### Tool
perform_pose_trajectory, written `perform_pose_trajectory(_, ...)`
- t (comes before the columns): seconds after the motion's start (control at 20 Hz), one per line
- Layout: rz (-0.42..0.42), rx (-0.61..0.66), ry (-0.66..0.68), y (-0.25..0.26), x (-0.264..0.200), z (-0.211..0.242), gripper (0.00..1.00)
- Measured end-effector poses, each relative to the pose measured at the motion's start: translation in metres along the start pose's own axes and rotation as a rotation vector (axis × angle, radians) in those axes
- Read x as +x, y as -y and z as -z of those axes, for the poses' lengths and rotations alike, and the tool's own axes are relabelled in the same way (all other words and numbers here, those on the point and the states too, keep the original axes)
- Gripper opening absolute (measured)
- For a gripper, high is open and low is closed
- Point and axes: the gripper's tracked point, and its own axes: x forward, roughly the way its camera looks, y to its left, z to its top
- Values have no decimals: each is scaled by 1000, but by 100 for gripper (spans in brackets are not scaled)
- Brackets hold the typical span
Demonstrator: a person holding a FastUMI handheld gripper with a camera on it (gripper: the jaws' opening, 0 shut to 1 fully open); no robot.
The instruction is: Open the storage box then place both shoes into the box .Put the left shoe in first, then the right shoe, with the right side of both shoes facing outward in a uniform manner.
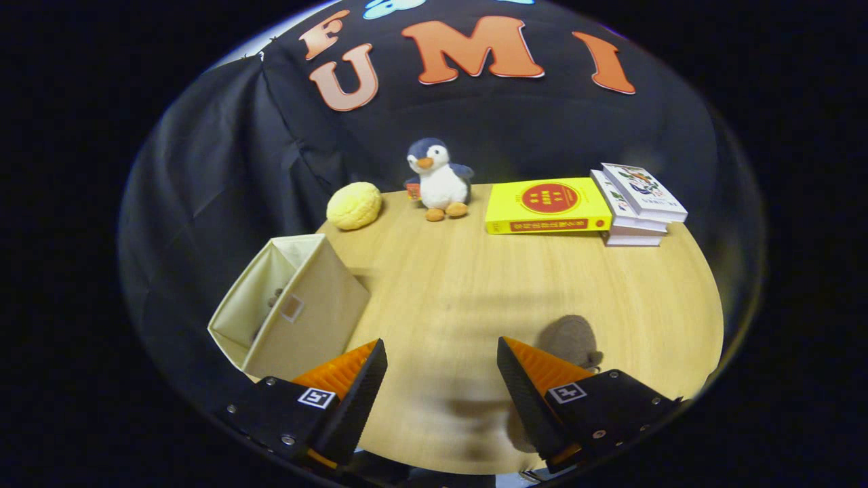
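Observation:
The cream fabric storage box [291, 305] stands open-topped on the wooden table [475, 285], just ahead of my left finger [359, 386], with something dark and small low inside it. A grey-brown fuzzy shoe [571, 341] lies on the table right behind my right finger [529, 386], partly hidden by it. My gripper [442, 356] hovers above the table's near part, open, with only bare wood between the fingers.
Along the table's far edge sit a yellow round plush [354, 205], a penguin toy [437, 179], a yellow book [546, 205] and a stack of white books [637, 203]. Black cloth walls close in behind and to the left.

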Motion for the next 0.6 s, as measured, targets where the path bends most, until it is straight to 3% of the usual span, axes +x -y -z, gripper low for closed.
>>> perform_pose_trajectory(0.15, 50, -14, -16, 46, 6, 25, 98)
perform_pose_trajectory(0.6, 83, 4, -39, 117, 16, 83, 98)
